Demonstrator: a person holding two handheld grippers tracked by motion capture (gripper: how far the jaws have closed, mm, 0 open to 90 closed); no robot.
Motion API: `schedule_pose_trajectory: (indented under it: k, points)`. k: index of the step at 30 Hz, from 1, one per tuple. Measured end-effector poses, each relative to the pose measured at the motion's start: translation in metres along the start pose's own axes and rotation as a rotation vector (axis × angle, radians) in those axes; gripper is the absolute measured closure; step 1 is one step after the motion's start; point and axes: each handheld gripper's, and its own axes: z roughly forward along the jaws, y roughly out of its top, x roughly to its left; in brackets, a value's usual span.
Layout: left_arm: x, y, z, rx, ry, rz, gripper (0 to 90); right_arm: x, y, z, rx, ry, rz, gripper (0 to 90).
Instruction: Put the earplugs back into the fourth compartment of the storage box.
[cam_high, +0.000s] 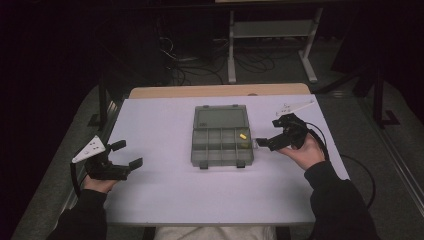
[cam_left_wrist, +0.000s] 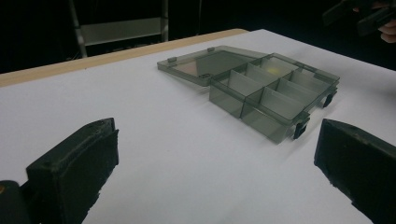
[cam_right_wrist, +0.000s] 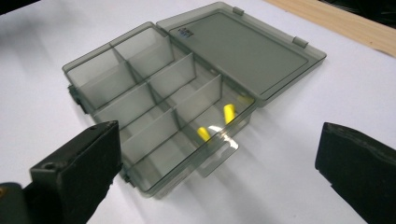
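A translucent grey compartment box (cam_high: 221, 146) lies open in the middle of the white table (cam_high: 160, 200), its lid (cam_high: 221, 118) flat on the far side. In the right gripper view two small yellow pieces (cam_right_wrist: 228, 113) show at the box's (cam_right_wrist: 140, 107) nearest end, beside a small clear packet (cam_right_wrist: 219, 154) that leans against its wall. My right gripper (cam_high: 268, 133) stands open just right of the box, its jaws (cam_right_wrist: 217, 140) wide apart around that end. My left gripper (cam_high: 128, 154) is open near the table's left edge, well clear of the box (cam_left_wrist: 271, 93), with nothing between its jaws (cam_left_wrist: 215, 144).
A flat white piece (cam_high: 295, 106) lies at the back right of the table. A wooden strip (cam_high: 220, 90) runs along the far edge. Beyond it are a metal shelf frame (cam_high: 272, 30) and floor cables.
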Motion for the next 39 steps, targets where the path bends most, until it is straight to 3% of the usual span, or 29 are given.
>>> schedule_pose_trajectory:
  k: [16,27,39]
  points:
    - [0.0,0.0,0.0,-0.001,0.002,0.003,0.0,0.019,-0.042,-0.015,-0.052,0.004,0.016,0.2]
    - [0.0,0.0,0.001,0.0,0.001,0.004,0.0,0.021,-0.068,-0.025,-0.102,-0.008,0.052,0.2]
    - [0.0,0.0,0.001,0.008,0.002,0.006,0.0,0.024,-0.087,-0.038,-0.171,-0.046,0.045,0.2]
